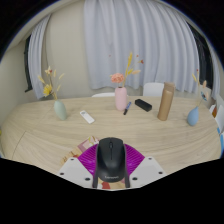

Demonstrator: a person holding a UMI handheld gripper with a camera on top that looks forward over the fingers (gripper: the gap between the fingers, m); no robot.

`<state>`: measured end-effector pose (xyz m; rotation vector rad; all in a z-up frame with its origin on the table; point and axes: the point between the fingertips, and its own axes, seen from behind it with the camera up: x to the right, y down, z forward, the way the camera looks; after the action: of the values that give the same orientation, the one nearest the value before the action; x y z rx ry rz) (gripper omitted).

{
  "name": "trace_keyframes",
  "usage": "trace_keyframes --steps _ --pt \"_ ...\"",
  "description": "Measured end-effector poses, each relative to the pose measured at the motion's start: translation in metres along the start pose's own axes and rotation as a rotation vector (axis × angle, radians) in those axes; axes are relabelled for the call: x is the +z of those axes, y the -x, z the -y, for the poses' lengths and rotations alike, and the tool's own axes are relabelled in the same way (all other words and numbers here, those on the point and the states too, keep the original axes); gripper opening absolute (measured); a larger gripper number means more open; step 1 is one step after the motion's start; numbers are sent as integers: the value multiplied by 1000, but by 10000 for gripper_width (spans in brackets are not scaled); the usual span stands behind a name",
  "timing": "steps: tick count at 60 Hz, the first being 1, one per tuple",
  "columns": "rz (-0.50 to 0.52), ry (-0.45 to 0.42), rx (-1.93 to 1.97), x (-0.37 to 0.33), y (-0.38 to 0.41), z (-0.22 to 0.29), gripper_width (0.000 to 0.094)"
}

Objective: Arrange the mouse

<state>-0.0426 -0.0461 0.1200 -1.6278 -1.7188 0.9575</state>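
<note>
A black mouse sat between the gripper fingers, apparently clasped by their purple pads, just above the wooden table; seemingly mid-carry, it next needed setting down squarely.

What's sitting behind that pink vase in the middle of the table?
Behind the pink vase, only pale curtains show. A white box stands beside it. The vase hides any table directly behind. The gripper holds a black mouse.
</note>
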Motion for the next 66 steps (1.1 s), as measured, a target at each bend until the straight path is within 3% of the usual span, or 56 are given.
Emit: trace_keyframes --steps 17,21,24,29,35,36,52,66 --pt "-110 120 -24 81 46 -89 364" --pt "-123 154 -11 87 47 -103 415" --pt "-130 120 -16 88 48 -99 450" --pt "-132 130 -49 90 47 -102 527" --pt "-159 161 -58 83 38 -103 857" --pt "-160 164 -52 80 37 -102 870" --pt "-156 167 -22 -29 19 -80 856" --pt "-191 166 -18 -133 -13 -93 853"
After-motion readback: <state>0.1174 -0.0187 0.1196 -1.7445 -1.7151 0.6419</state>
